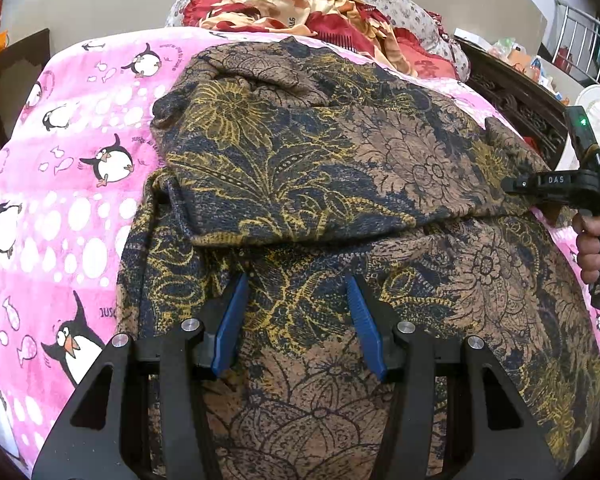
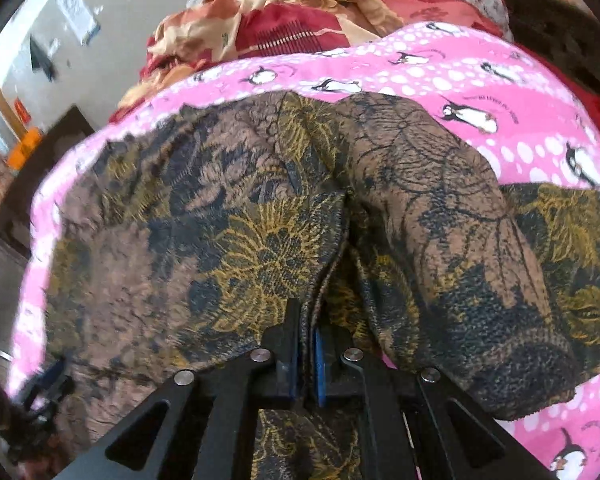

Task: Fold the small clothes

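A brown, navy and gold floral garment point(image 1: 320, 152) lies on a pink penguin blanket point(image 1: 60, 200) covering a bed, its far part doubled back over the near part in a loose fold. The left hand-held gripper point(image 1: 296, 320) hangs just above the near layer, its blue fingers point(image 1: 232, 320) spread apart with nothing between them. The right hand-held gripper point(image 2: 308, 356) has its fingers pressed together on a bunched ridge of the garment point(image 2: 260, 208), the cloth rising in creases from the pinch. From the left wrist view, the right tool meets the cloth's right edge, a hand point(image 1: 590, 248) on its grip. Red and orange bedding point(image 1: 300, 8) is heaped beyond the blanket.
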The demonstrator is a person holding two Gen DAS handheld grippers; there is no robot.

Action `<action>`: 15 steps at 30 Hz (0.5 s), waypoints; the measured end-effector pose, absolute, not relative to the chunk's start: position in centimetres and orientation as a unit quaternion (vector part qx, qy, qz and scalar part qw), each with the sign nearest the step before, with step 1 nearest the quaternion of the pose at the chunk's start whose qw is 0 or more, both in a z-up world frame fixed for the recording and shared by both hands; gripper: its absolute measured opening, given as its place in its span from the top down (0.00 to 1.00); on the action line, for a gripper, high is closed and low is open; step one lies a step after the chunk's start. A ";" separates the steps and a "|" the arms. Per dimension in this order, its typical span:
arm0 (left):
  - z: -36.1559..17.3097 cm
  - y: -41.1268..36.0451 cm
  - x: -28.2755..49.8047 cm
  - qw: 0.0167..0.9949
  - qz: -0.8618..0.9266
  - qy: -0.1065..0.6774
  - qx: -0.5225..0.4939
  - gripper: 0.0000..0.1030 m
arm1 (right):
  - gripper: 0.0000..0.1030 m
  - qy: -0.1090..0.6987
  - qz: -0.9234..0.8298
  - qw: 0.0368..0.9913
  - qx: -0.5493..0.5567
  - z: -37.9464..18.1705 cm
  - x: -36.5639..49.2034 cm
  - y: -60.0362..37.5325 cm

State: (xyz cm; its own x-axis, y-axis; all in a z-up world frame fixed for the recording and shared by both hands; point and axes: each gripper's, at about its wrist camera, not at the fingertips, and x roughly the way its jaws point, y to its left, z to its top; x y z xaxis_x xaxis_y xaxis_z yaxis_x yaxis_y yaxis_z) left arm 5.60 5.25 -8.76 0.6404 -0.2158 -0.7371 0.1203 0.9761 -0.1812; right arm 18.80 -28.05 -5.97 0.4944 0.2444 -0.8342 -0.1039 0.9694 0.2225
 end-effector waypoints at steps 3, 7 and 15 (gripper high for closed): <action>-7.6 5.4 4.9 0.906 -0.089 0.412 -0.053 0.50 | 0.95 0.476 0.091 0.872 0.066 -4.5 17.6 -28.4; -3.5 6.6 4.4 0.930 -0.070 0.354 -0.064 0.50 | 0.58 0.409 0.097 0.906 0.047 -1.4 14.1 -29.4; -7.2 8.2 14.0 0.903 0.011 0.420 -0.090 0.50 | 0.55 0.407 0.130 0.904 -0.001 -4.0 14.5 -25.2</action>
State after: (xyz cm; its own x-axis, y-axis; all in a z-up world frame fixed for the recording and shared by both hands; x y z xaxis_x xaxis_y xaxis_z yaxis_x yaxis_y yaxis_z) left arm 13.96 8.24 -7.24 0.6468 -0.0561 -0.7606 -0.0947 0.9837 -0.1531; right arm 14.53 -25.22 -3.95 0.6354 0.2351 -0.7356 -0.2366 0.9660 0.1043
